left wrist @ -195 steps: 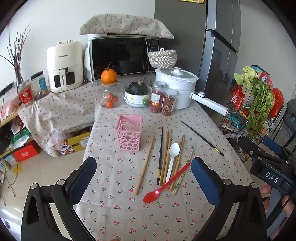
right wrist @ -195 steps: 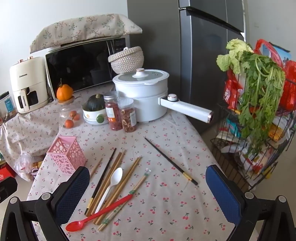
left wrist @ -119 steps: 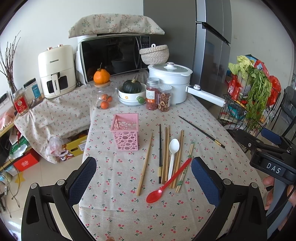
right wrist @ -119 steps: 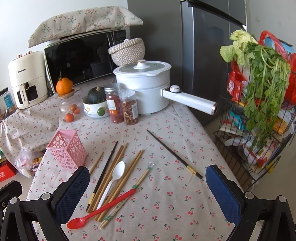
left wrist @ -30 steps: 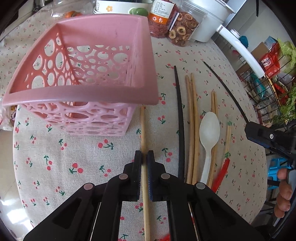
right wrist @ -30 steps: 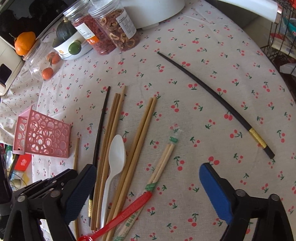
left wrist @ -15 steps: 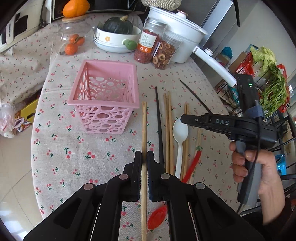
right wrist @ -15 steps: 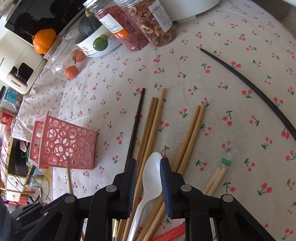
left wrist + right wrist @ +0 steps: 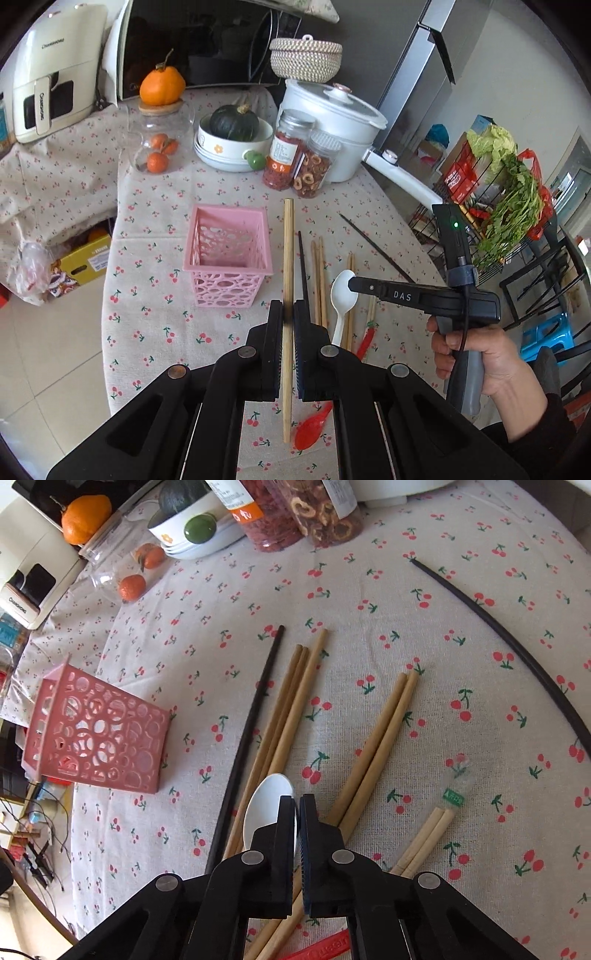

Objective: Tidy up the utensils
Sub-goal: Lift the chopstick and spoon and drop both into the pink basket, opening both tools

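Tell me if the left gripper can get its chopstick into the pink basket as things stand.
Probably yes. The left gripper is shut on the chopstick with the basket just beside it, its open top bare and nothing between them. The stick lies along the jaws, so it would need tipping upright first.

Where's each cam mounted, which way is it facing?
Left wrist: on the left gripper, angled down across the table; shows its jaws clamping a wooden chopstick, plus the right hand.
Right wrist: on the right gripper, steeply down, jaws shut on the white spoon.
Shared: pink basket, spoon.
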Action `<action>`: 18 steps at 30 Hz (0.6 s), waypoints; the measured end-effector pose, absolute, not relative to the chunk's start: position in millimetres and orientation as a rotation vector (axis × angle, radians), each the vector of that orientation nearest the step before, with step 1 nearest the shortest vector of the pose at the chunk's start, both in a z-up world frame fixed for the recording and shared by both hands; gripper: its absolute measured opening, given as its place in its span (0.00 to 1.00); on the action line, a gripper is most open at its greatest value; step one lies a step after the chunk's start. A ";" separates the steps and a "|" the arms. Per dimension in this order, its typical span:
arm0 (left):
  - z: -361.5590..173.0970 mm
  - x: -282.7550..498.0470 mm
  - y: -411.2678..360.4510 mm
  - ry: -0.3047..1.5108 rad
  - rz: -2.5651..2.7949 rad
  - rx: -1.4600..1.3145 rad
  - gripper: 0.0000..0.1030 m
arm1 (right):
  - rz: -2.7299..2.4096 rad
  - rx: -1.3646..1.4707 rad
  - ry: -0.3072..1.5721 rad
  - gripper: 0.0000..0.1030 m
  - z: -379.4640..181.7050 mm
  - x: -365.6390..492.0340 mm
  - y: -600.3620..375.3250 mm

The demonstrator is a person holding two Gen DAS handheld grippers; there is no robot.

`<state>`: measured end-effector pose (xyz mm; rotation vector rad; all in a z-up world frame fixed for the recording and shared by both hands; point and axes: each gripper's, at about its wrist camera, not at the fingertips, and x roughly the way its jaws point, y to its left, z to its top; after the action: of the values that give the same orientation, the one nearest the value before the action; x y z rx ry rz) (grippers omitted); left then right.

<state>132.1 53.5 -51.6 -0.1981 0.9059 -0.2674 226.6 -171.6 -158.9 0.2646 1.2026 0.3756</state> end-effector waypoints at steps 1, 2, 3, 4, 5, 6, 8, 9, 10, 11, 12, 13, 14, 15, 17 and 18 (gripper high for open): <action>-43.4 129.9 55.0 0.884 -0.272 -0.203 0.05 | 0.380 0.260 1.178 0.01 -151.2 223.8 -171.7; -34.9 127.7 56.7 0.858 -0.275 -0.207 0.05 | 0.386 0.261 1.154 0.01 -143.7 221.1 -172.0; -25.7 124.9 57.9 0.829 -0.274 -0.209 0.05 | 0.389 0.264 1.131 0.01 -136.3 217.8 -173.2; -17.3 122.8 60.1 0.799 -0.272 -0.213 0.05 | 0.388 0.267 1.109 0.01 -129.3 214.8 -173.7; -9.5 120.9 62.0 0.769 -0.269 -0.214 0.05 | 0.387 0.269 1.086 0.01 -122.4 212.1 -174.6; -1.8 118.8 63.8 0.738 -0.263 -0.215 0.05 | 0.383 0.271 1.062 0.01 -115.6 209.4 -176.1; 14.4 114.0 67.0 0.669 -0.247 -0.213 0.05 | 0.367 0.273 1.016 0.01 -102.9 204.5 -177.9; 21.0 112.5 68.6 0.636 -0.239 -0.210 0.05 | 0.352 0.268 0.991 0.01 -96.2 202.2 -178.6; 27.9 111.0 70.1 0.603 -0.231 -0.210 0.05 | 0.335 0.256 0.961 0.01 -88.4 199.5 -178.6; 34.6 109.8 71.7 0.570 -0.220 -0.209 0.05 | 0.320 0.244 0.928 0.01 -80.0 196.7 -177.8; 40.7 109.0 73.1 0.537 -0.210 -0.204 0.05 | 0.306 0.231 0.893 0.01 -72.2 194.0 -176.9; 46.1 108.5 74.2 0.505 -0.200 -0.200 0.05 | 0.293 0.222 0.861 0.01 -64.5 192.0 -174.5; 51.2 108.2 76.0 0.476 -0.192 -0.199 0.05 | 0.283 0.214 0.831 0.01 -56.5 190.1 -172.3; 55.3 108.4 77.9 0.450 -0.185 -0.201 0.05 | 0.275 0.208 0.801 0.01 -50.0 187.8 -170.6; 61.2 108.8 82.1 0.403 -0.170 -0.202 0.05 | 0.264 0.203 0.747 0.01 -38.5 183.7 -167.0; 62.1 110.6 83.2 0.383 -0.158 -0.197 0.05 | 0.263 0.204 0.724 0.01 -33.7 181.7 -165.6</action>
<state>110.6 83.2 62.1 -0.1971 0.3833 -0.1582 181.7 -165.6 -33.7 0.2039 0.7236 0.2626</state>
